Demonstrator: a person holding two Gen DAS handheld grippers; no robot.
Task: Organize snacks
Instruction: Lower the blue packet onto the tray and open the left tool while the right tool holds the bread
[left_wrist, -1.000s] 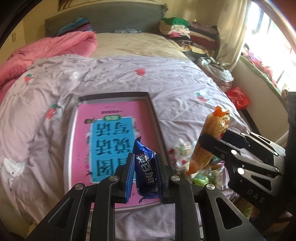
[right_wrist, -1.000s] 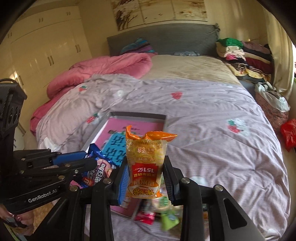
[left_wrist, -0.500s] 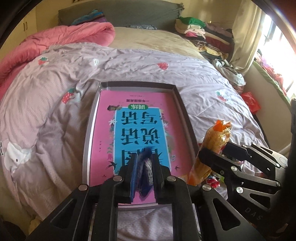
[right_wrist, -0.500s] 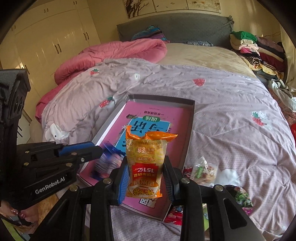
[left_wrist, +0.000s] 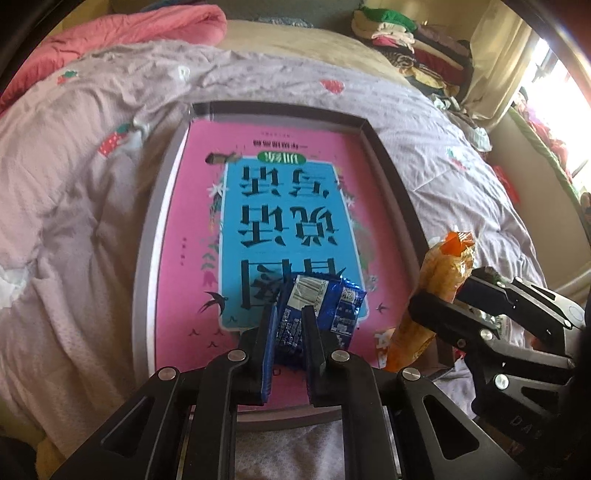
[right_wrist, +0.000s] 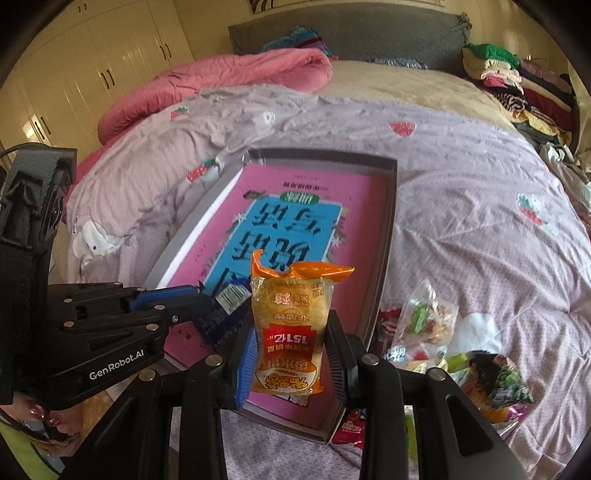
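At your far left lies the pink quilt (right_wrist: 229, 74), bunched against the lilac strawberry-print bedspread (left_wrist: 74, 206). Your left gripper (left_wrist: 290, 321) is pinched shut on the blue snack packet (left_wrist: 321, 306), which hangs low over the near end of the grey tray (left_wrist: 147, 236). The tray floor is lined with a pink and blue sheet (left_wrist: 280, 206) printed in large characters, upside down from where you stand. The left gripper's body reads "GenRobot.AI" in the right wrist view and hides the tray's near left corner there. Your right gripper (right_wrist: 291, 343) clamps the orange-topped rice cracker bag (right_wrist: 291, 328) upright above the tray's near right side; its red band reads "15", inverted. To the right, a pile of loose snacks (right_wrist: 443, 343) sits on the bedspread beside the tray, partly hidden behind the right gripper's arm and too jumbled to read. Folded clothes (right_wrist: 517, 77) stack at the far right.
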